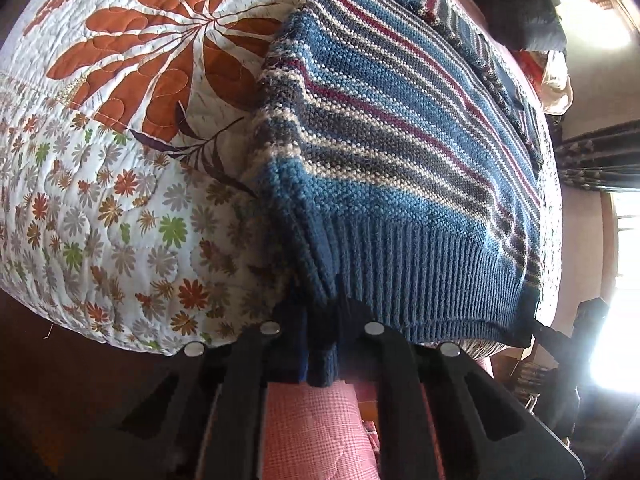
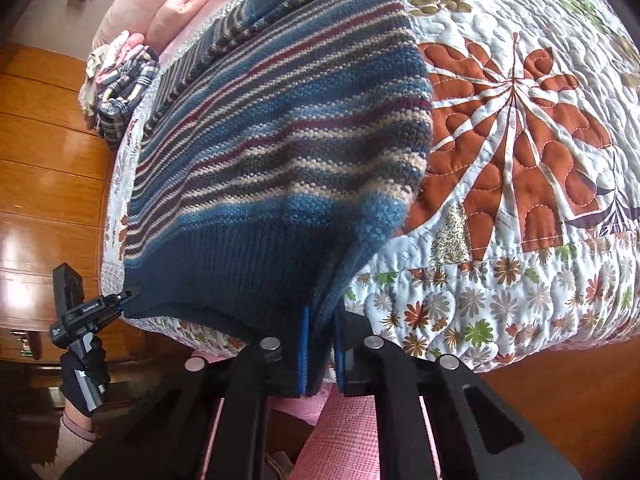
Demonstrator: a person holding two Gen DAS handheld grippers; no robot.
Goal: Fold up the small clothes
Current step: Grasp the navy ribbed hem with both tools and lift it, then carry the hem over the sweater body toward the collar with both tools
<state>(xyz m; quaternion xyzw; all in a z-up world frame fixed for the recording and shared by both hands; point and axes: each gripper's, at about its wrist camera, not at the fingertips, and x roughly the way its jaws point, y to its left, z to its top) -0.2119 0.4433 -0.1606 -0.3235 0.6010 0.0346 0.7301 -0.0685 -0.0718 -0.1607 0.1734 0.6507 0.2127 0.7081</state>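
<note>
A striped knit sweater (image 1: 400, 132) is seen spread on the quilted bedspread (image 1: 120, 140) of a bed, its ribbed hem (image 1: 420, 280) drawn to the near edge of the bed. The left claw (image 1: 320, 344) is clenched on 1 corner of that hem; the right claw (image 2: 320, 344) is clenched on the other corner, knit visibly bunched between its blue pads (image 2: 305, 352). The left claw (image 2: 120, 300) is also seen from the right wrist view, at the far-left hem corner, held by a gloved hand (image 2: 82, 376). At the sweater's far end, sleeves appear already laid inward, though this cannot be confirmed. The hem-to-collar fold is judged not yet made; the hem is gripped and ready for carrying over. Beyond the sweater's far-left side, a small heap of other clothes (image 2: 116, 92) is noted, apparently unfolded; most of the task is judged left.
</note>
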